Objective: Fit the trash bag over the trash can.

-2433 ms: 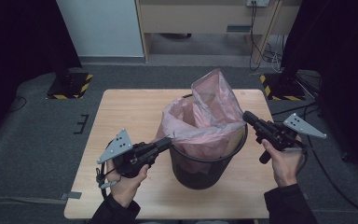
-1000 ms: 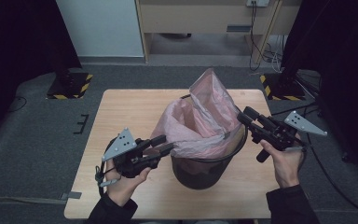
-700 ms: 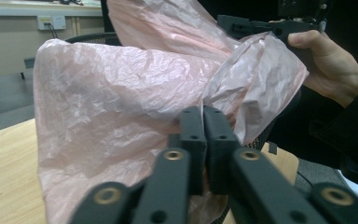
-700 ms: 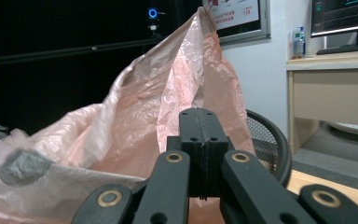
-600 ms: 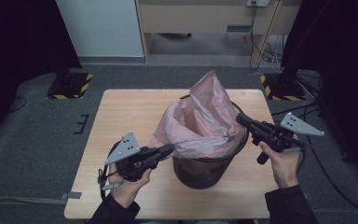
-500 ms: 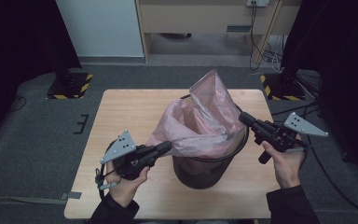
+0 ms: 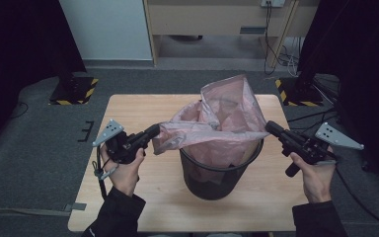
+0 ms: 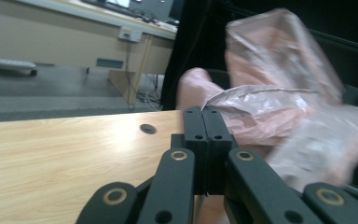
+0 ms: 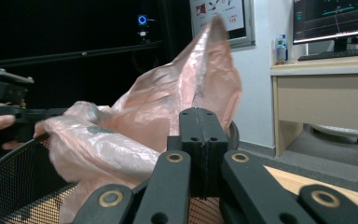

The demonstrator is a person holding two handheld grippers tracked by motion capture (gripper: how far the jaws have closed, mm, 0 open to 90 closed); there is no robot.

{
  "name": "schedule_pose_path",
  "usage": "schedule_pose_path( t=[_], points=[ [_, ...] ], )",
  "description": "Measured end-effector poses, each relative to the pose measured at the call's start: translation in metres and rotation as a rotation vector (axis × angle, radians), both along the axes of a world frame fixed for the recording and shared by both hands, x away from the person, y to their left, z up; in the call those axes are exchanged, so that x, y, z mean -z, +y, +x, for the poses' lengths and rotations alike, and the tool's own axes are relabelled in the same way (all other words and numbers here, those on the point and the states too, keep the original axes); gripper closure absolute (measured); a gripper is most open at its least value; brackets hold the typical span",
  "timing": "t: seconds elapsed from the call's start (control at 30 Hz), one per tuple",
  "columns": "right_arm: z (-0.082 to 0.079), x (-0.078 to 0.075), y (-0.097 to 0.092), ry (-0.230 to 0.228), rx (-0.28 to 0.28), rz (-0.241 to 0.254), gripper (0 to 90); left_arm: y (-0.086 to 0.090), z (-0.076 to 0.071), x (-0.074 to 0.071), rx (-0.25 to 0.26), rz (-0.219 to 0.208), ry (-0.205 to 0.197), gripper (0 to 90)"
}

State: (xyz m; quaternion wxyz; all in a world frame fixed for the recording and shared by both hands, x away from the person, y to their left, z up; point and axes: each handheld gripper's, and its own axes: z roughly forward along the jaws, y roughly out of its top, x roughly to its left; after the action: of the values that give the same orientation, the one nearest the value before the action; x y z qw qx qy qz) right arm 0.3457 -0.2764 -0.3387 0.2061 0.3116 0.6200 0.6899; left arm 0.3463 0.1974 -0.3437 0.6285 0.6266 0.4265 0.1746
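A black mesh bin point(image 7: 212, 173) stands on the wooden table point(image 7: 138, 111) with a pink plastic bag point(image 7: 227, 113) lining it and billowing above the rim. My left gripper point(image 7: 154, 131) is shut on the bag's left edge, which is drawn out past the bin's left side. In the left gripper view the shut jaws point(image 8: 203, 112) pinch the film, and the bag point(image 8: 279, 88) spreads to the right. My right gripper point(image 7: 270, 127) is shut on the bag's right edge at the bin's rim. Beyond its closed jaws point(image 9: 198, 113) the bag point(image 9: 182, 88) rises over the bin point(image 9: 14, 182).
A wooden desk point(image 7: 217, 15) and white cabinet point(image 7: 108, 29) stand behind the table. Striped stand bases point(image 7: 74, 91) and cables point(image 7: 321, 116) lie on the floor at both sides. The tabletop has a small hole point(image 8: 148, 129).
Both grippers have shut on the bag's rim. The left one has moved left, stretching the bag's edge out beyond the bin. The right one has shifted slightly right.
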Motion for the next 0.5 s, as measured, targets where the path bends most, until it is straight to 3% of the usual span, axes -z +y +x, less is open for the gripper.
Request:
schedule_pose_path(
  t=[0.13,0.2,0.3,0.5],
  points=[
    [0.0,0.003,-0.005,0.018,0.018,0.004,90.0,0.01,0.012,0.006,-0.041,0.014,0.025,90.0],
    [0.001,0.005,-0.008,0.029,0.033,-0.011,90.0,0.012,0.014,0.01,-0.045,0.0,0.034,90.0],
    [0.002,0.01,-0.01,0.057,0.065,-0.063,90.0,0.01,0.016,0.018,-0.042,0.018,0.052,90.0],
    [0.01,0.027,-0.004,0.105,0.082,-0.117,90.0,-0.003,0.019,0.038,-0.006,0.057,0.111,90.0]
  ],
)
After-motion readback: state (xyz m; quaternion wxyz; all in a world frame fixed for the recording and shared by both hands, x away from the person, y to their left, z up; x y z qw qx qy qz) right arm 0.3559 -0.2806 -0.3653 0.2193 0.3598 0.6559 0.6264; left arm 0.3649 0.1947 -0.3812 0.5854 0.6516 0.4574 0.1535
